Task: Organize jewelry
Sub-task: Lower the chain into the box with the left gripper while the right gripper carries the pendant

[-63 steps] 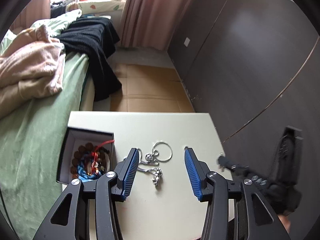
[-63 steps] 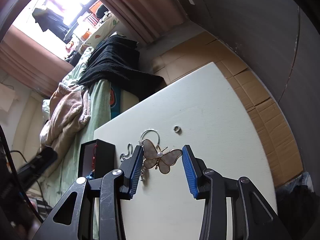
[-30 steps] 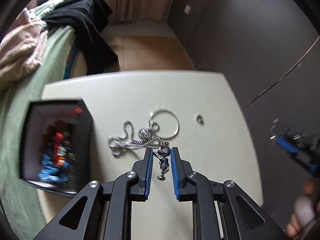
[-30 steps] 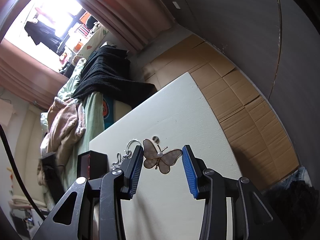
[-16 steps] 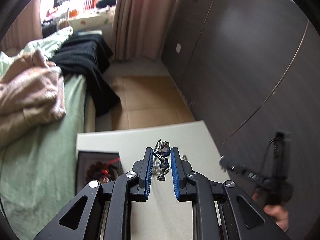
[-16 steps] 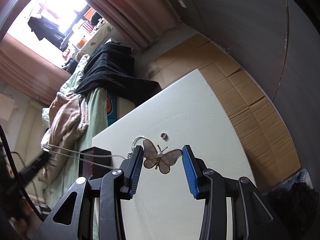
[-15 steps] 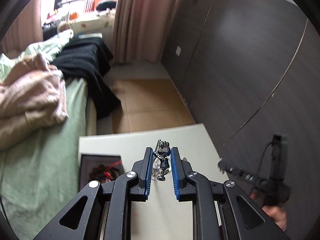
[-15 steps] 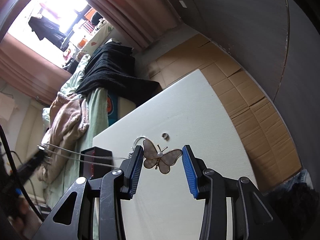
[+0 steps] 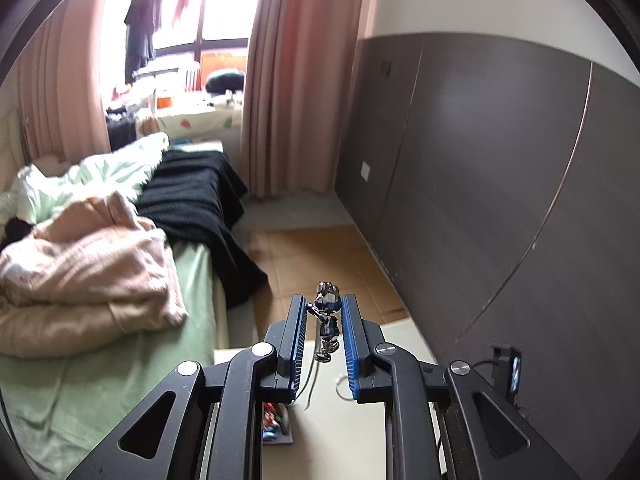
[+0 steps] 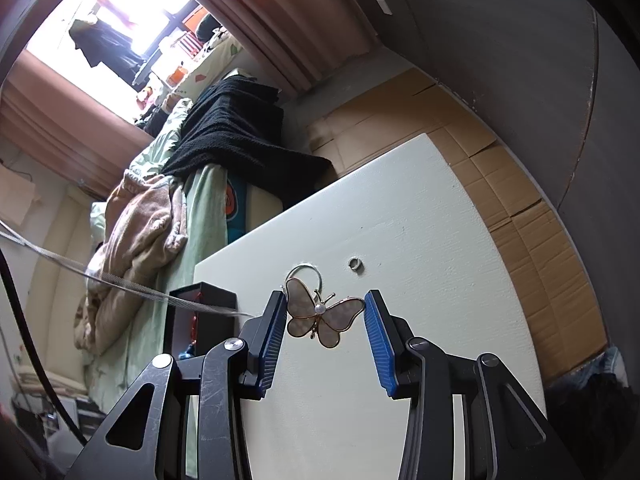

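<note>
My left gripper is shut on a silver figure pendant and holds it high above the white table. Its chain hangs down towards the table and shows stretched taut in the right wrist view. My right gripper is shut on a pearl butterfly brooch, held by its wing tips above the table. The open black jewelry box with beads stands at the table's left edge; part of it shows in the left wrist view.
A silver hoop and a small ring lie on the table. A bed with green sheet, pink blanket and black throw is left of the table. A dark wall panel is on the right.
My left gripper closed on the pendant and lifted it high, drawing the chain off the table. My right gripper has kept hold of the butterfly brooch with little movement.
</note>
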Demonstrator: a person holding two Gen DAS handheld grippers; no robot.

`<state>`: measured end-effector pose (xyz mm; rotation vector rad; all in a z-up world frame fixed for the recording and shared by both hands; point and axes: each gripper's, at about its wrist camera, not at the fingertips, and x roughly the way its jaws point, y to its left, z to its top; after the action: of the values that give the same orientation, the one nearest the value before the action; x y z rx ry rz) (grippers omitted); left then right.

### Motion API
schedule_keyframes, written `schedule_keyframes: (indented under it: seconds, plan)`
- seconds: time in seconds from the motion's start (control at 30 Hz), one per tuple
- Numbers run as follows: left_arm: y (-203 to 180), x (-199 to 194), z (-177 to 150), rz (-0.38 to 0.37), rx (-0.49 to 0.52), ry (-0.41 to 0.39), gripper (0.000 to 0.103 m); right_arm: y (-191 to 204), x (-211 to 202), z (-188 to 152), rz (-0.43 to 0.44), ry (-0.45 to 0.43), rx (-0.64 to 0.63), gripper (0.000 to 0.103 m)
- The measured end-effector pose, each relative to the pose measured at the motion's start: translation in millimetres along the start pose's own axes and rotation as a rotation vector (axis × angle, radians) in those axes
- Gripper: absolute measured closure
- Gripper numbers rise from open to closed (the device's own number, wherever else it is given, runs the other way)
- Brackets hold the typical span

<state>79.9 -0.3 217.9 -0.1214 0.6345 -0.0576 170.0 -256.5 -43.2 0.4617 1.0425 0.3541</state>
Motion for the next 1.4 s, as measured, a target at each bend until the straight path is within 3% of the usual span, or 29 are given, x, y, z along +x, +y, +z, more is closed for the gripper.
schedule_keyframes:
  seconds: [0.23,0.47,0.7,1.1,1.17,1.27,1.3,1.4]
  plan:
    - [13,-23,22,0.035,0.003,-0.06,0.085,6,3,-2,0.002,0.006,-0.019,0.062]
    - [20,-18,18,0.045,0.002,-0.056,0.085,12,5,-4,0.013,0.005,-0.033,0.062]
    - [51,10,-8,0.071,-0.054,-0.009,0.085,22,8,-7,0.016,0.01,-0.065,0.062]
    - [94,78,-70,0.003,-0.182,0.094,0.084,43,10,-10,0.064,-0.037,-0.095,0.062]
    - [103,89,-84,-0.032,-0.234,0.099,0.072,51,13,-12,0.083,-0.042,-0.106,0.062]
    - [114,100,-109,-0.076,-0.318,0.095,0.03,64,19,-16,0.114,-0.043,-0.119,0.062]
    - [119,103,-120,-0.085,-0.349,0.078,0.023,70,22,-17,0.126,-0.042,-0.122,0.062]
    - [132,110,-140,-0.089,-0.398,0.072,0.022,85,33,-20,0.155,-0.04,-0.135,0.062]
